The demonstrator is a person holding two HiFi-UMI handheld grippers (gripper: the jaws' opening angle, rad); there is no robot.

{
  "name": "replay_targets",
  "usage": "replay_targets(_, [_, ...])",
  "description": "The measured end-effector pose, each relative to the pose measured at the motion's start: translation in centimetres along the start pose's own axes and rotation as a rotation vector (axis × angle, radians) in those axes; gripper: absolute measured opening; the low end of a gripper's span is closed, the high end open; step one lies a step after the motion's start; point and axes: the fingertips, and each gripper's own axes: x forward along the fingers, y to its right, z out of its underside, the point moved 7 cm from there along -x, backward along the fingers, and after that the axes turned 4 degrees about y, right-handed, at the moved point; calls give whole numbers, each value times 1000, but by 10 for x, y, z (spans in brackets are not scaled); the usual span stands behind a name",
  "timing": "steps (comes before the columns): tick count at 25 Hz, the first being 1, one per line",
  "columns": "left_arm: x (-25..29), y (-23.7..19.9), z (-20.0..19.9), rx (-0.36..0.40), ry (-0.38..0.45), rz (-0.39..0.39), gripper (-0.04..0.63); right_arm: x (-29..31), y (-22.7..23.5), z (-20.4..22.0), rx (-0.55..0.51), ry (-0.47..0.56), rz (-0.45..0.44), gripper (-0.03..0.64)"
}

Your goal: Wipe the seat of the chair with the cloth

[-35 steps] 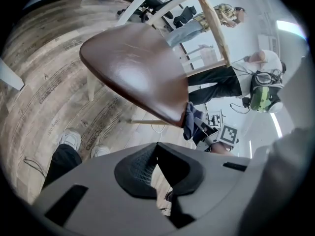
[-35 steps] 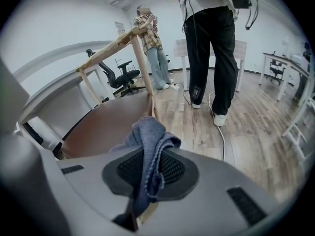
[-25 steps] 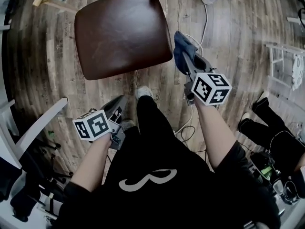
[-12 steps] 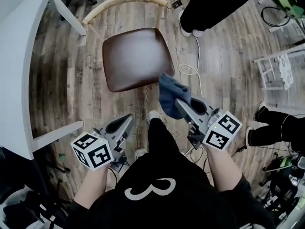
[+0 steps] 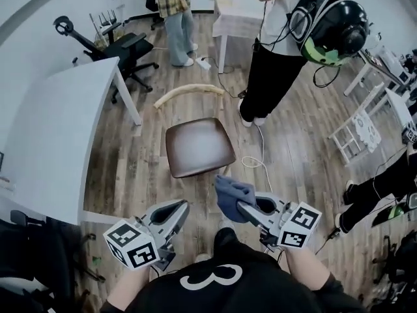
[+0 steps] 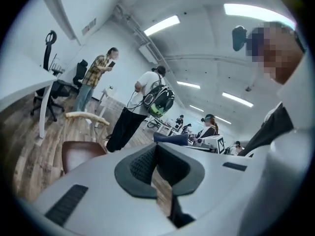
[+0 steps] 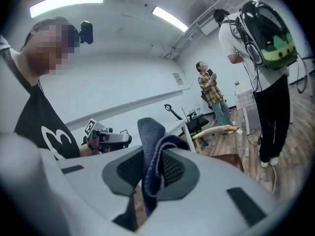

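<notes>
Wooden floor [image 5: 293,149] fills far more of the head view than a second ago. The camera has pulled up and back, so the white table [image 5: 52,135] and a standing person [image 5: 273,77] are now in shot. The chair [image 5: 189,91] has shrunk to mid-frame and its brown seat [image 5: 199,147] is bare. That reads as a step away from the wipe, either done or paused. The left gripper [image 5: 179,206] hangs low, and its own view shows the jaws closed on nothing. The right gripper [image 5: 240,206] is clamped on the blue cloth [image 5: 229,194], just off the seat's front corner and not touching it. Only the right gripper view shows the fabric pinched between the ribbed pads [image 7: 172,168].
</notes>
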Motion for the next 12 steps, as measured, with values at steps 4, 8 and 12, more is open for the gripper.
replay_targets(4, [-20, 44, -26, 99, 32, 39, 12, -7, -37, -33, -22, 37, -43, 54])
replay_targets(8, [-36, 69, -42, 124, 74, 40, 12, -9, -62, -62, -74, 57, -88, 54])
replay_targets(12, [-37, 90, -51, 112, 127, 33, 12, -26, -72, -81, -61, 100, -130, 54])
